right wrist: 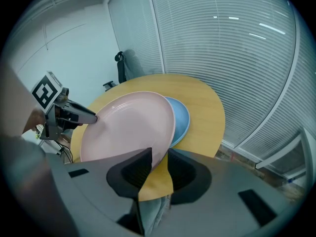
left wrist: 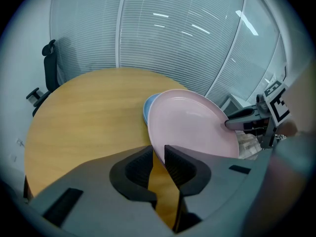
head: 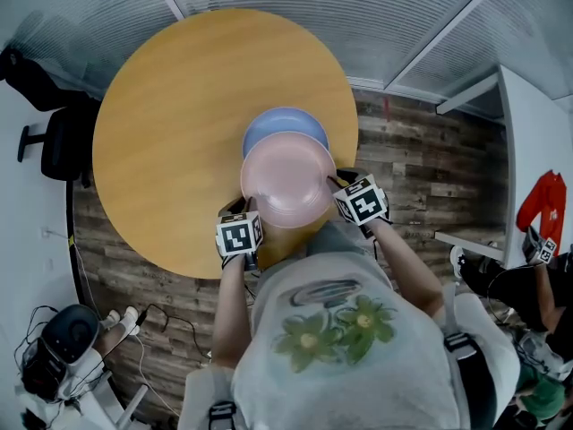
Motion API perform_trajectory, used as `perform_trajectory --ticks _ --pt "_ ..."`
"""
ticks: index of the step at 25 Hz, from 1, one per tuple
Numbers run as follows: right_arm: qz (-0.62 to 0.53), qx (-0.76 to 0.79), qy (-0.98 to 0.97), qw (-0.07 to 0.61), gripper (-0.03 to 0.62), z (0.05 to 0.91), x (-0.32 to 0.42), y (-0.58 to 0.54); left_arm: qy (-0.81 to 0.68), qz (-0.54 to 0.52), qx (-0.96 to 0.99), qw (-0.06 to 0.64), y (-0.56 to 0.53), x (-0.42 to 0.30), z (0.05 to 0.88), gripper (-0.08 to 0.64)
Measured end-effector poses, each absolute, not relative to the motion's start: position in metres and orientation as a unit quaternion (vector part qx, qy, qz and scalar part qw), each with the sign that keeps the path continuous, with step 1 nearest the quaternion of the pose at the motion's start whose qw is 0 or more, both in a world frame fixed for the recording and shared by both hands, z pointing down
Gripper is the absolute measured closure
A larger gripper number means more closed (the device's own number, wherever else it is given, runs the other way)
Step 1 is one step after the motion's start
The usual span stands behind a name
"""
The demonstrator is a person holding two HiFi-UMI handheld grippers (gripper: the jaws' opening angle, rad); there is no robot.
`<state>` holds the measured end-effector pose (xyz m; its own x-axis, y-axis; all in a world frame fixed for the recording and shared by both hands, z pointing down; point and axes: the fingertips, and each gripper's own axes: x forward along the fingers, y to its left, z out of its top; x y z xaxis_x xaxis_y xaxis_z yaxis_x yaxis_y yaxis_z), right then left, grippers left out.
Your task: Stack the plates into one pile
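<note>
A pink plate [head: 286, 179] hangs low over the near right part of the round wooden table [head: 170, 133], partly covering a blue plate [head: 282, 122] that lies on the table behind it. My left gripper [head: 240, 208] is shut on the pink plate's near left rim, and my right gripper [head: 337, 184] is shut on its right rim. In the left gripper view the rim of the pink plate [left wrist: 192, 125] runs between the jaws of the left gripper [left wrist: 159, 157], with the blue plate [left wrist: 149, 107] behind. In the right gripper view the pink plate [right wrist: 128, 125] enters the right gripper [right wrist: 159, 159], beside the blue plate [right wrist: 181, 117].
A black office chair [head: 54, 141] stands left of the table. A white desk [head: 537, 141] with a red item [head: 543, 200] is at the right, and another person sits there. Cables and a device [head: 63, 343] lie on the floor at lower left. Glass walls with blinds stand behind.
</note>
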<state>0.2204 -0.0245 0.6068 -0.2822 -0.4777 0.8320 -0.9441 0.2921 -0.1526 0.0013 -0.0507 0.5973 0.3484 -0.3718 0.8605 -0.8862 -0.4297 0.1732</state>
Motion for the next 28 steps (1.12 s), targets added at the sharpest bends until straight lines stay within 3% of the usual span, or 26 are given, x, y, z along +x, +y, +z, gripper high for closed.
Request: perform_trajectory --ticks 28 --pt "0.314 0.470 -0.748 0.346 0.476 0.622 0.262 -0.131 -0.460 0.375 0.738 0.322 -0.144 0.041 0.614 0.472"
